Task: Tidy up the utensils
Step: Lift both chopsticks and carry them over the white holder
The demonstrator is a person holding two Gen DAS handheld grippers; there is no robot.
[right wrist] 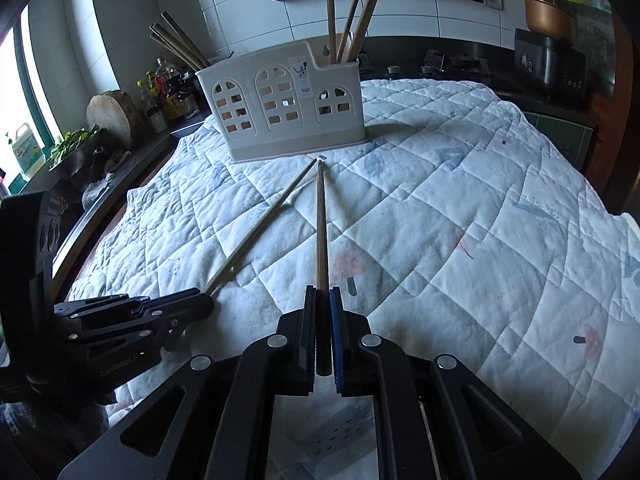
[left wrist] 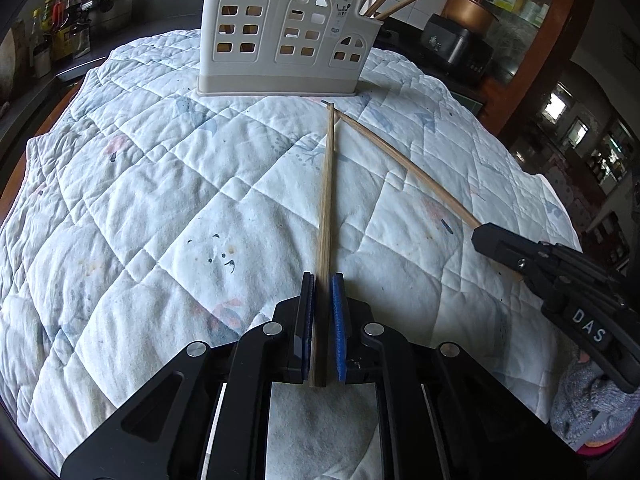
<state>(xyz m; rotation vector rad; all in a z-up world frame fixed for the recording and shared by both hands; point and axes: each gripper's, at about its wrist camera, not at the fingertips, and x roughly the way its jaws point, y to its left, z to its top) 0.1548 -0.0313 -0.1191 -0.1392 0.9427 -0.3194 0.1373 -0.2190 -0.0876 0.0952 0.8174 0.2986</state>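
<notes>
A beige utensil holder (left wrist: pixel 288 36) with arched cut-outs stands at the far side of the quilted table; it also shows in the right wrist view (right wrist: pixel 288 104). Several wooden chopsticks (right wrist: pixel 352 12) stand in its right compartment and several more (right wrist: pixel 180 46) lean out at its left end. My left gripper (left wrist: pixel 322 280) is shut on one chopstick (left wrist: pixel 327 184), which points at the holder. My right gripper (right wrist: pixel 323 292) is shut on another chopstick (right wrist: pixel 321 220). In the left wrist view the right gripper (left wrist: pixel 484 236) holds its chopstick (left wrist: pixel 404 164). The two tips nearly touch just before the holder.
A white quilted cloth (left wrist: pixel 140 184) covers the table. A counter with bottles (left wrist: pixel 60 24) runs along the left, with a round wooden block (right wrist: pixel 110 118) and plants. A black rice cooker (left wrist: pixel 456 46) and a stove stand behind the table.
</notes>
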